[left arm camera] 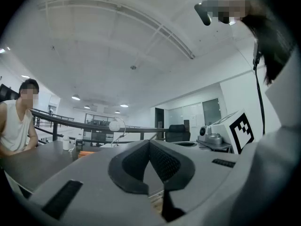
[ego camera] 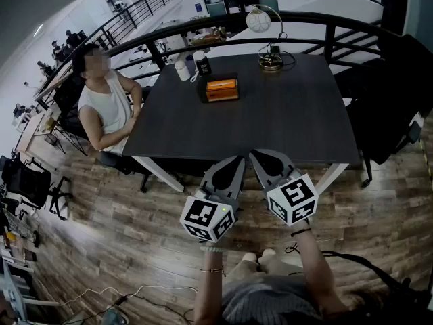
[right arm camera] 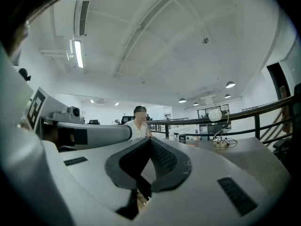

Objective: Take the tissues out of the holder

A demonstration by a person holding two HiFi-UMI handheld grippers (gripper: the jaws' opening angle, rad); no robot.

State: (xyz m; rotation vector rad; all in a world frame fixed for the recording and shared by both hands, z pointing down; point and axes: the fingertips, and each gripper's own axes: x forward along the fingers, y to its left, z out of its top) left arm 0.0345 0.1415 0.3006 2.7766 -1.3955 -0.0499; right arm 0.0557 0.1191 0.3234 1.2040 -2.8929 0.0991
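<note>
Standing short of the table, we hold the left gripper and the right gripper side by side, close to our body and above the wooden floor, both aimed toward the near table edge. Each gripper's own view shows its two pads meeting at the tips with nothing caught between them, so both are empty. The orange tissue holder sits on the far half of the table, well apart from either gripper, near a white cup and across from a globe lamp; a seated person rests an arm at the table's left side. At this range we cannot make out the tissues themselves. We judge that the task has not begun and the approach is the step in hand. Next we would need to step up to the table, reach across, spread one gripper's pads, and probably steady the holder with the other while pinching the tissues.
</note>
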